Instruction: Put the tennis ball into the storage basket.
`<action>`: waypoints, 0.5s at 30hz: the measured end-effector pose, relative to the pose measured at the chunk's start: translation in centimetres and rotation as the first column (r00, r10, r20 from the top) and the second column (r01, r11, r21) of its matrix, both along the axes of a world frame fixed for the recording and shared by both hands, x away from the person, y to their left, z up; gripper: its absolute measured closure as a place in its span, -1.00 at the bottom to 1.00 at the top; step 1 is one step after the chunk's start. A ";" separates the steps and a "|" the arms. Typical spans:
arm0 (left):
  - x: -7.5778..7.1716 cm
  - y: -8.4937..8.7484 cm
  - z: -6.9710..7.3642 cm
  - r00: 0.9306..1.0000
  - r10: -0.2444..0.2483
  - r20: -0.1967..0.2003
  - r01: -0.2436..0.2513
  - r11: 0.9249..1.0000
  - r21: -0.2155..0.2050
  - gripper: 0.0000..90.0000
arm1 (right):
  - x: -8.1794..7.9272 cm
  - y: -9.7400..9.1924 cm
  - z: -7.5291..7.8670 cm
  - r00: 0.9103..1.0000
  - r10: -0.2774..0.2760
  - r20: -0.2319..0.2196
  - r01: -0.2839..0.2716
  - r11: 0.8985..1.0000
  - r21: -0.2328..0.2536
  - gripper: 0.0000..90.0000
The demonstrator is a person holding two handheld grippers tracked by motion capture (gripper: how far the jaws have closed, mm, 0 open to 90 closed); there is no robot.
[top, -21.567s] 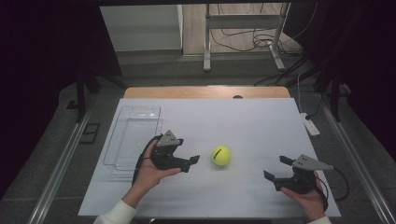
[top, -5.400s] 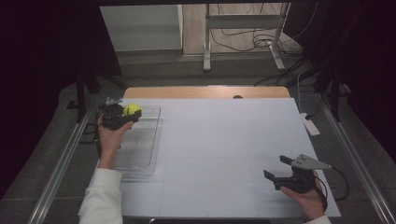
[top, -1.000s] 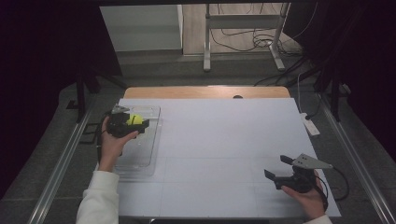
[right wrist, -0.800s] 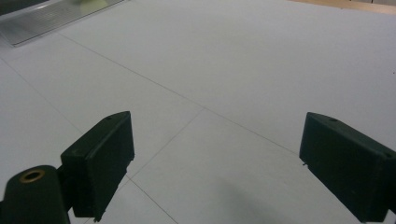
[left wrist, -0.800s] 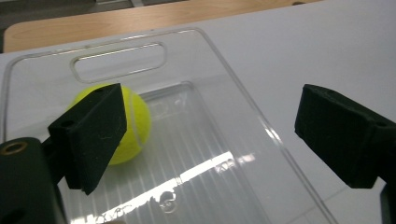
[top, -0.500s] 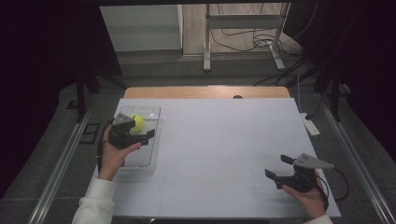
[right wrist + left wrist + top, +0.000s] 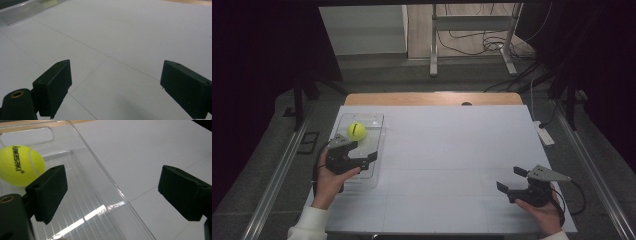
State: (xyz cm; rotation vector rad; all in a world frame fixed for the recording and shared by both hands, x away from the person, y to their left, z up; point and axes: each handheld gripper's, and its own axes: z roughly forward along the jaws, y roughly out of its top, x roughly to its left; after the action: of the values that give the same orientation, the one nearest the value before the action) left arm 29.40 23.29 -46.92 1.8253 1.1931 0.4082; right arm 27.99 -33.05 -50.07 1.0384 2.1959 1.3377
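At upper left of the high view, the tennis ball lay deposited in the clear tray, both the left gripper and right gripper spread empty, nothing evidently outstanding.

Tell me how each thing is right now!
Ball: lying loose in the tray's far end.
Tray: clear, upright, holding just the ball.
Left gripper: open, over the tray, holding nothing.
Right gripper: open, holding nothing, over bare table.
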 end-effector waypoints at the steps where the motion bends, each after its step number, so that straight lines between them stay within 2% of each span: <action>1: -0.3 0.0 -0.2 1.000 -0.007 -0.002 0.007 1.000 -0.003 -0.78 | 0.0 0.0 0.0 1.000 0.000 0.003 0.000 1.000 -0.001 -0.77; 9: -2.2 -0.3 -1.2 0.999 -0.045 0.003 0.045 0.999 0.008 -0.77 | -0.2 -0.1 0.1 1.000 -0.007 0.003 0.007 1.000 -0.007 -0.77; 15: -3.2 -0.9 -1.9 0.997 -0.077 0.008 0.077 0.997 0.000 -0.77 | -0.3 0.0 0.1 1.000 0.001 0.005 -0.001 1.000 -0.006 -0.77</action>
State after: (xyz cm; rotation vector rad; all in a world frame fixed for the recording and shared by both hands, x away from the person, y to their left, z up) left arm 26.20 22.44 -48.79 1.8610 1.1140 0.3709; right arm 27.71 -33.04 -49.99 1.0307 2.1964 1.3318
